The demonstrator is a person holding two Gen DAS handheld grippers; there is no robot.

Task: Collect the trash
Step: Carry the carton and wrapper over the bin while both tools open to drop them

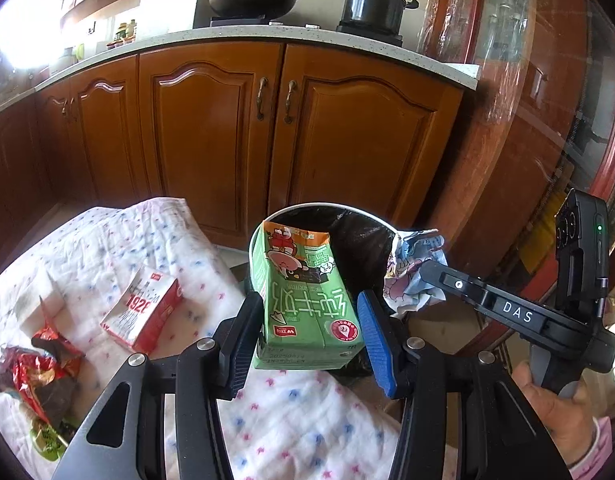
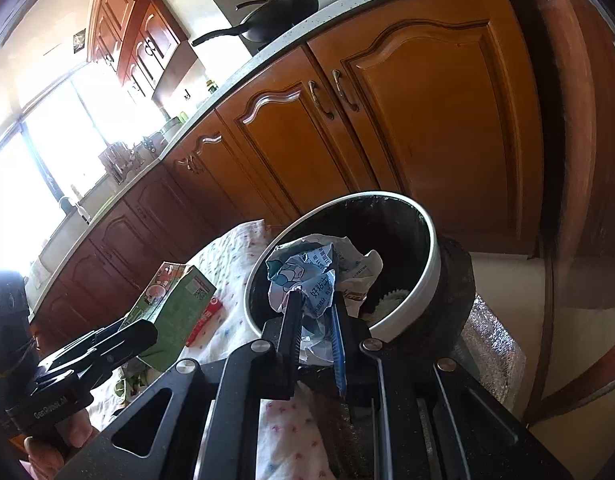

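Observation:
My left gripper [image 1: 307,312] is shut on a green milk carton [image 1: 303,296] and holds it at the near rim of the white-rimmed trash bin [image 1: 331,206] lined with a black bag. My right gripper [image 2: 315,304] is shut on a crumpled blue-and-white wrapper [image 2: 307,276] and holds it over the bin's [image 2: 427,264] opening; the wrapper also shows in the left wrist view [image 1: 411,268]. Some paper trash [image 2: 387,300] lies inside the bin. The green carton [image 2: 171,312] shows at left in the right wrist view.
A red-and-white carton [image 1: 145,312] and a crumpled red wrapper [image 1: 35,376] lie on the dotted white cloth [image 1: 107,240]. A green wrapper [image 1: 47,440] lies at its near left edge. Wooden kitchen cabinets [image 1: 267,140] stand behind the bin.

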